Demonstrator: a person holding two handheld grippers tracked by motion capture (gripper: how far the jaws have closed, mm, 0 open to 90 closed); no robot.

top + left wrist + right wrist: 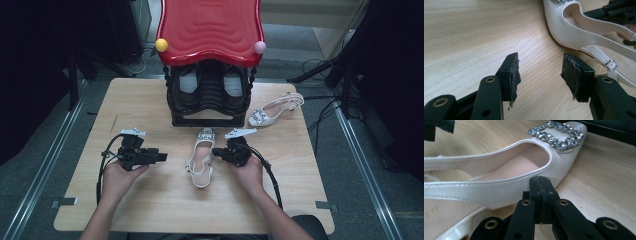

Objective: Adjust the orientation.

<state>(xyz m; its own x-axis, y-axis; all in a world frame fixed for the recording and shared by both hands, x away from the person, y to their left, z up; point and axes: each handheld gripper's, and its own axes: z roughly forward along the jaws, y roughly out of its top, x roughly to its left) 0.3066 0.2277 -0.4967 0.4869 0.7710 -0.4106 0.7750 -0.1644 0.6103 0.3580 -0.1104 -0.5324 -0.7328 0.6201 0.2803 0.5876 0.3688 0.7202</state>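
A white slingback shoe (201, 156) with a jewelled buckle (556, 133) lies in the middle of the wooden table (150, 105), toe toward the rack. My right gripper (216, 151) is at the shoe's right side, its jaws shut together with nothing between them. In the right gripper view its tips (540, 182) sit just in front of the shoe's side wall (499, 190); I cannot tell if they touch it. My left gripper (162, 157) is to the left of the shoe and points at it. Its jaws (540, 67) are open over bare wood, short of the shoe's heel strap (599, 53).
A black shoe rack (210, 117) with a red wavy top (210, 30) stands at the table's back centre, with dark shoes inside. A second white shoe (275, 110) lies to the right of the rack. Cables trail from both grippers toward the front edge.
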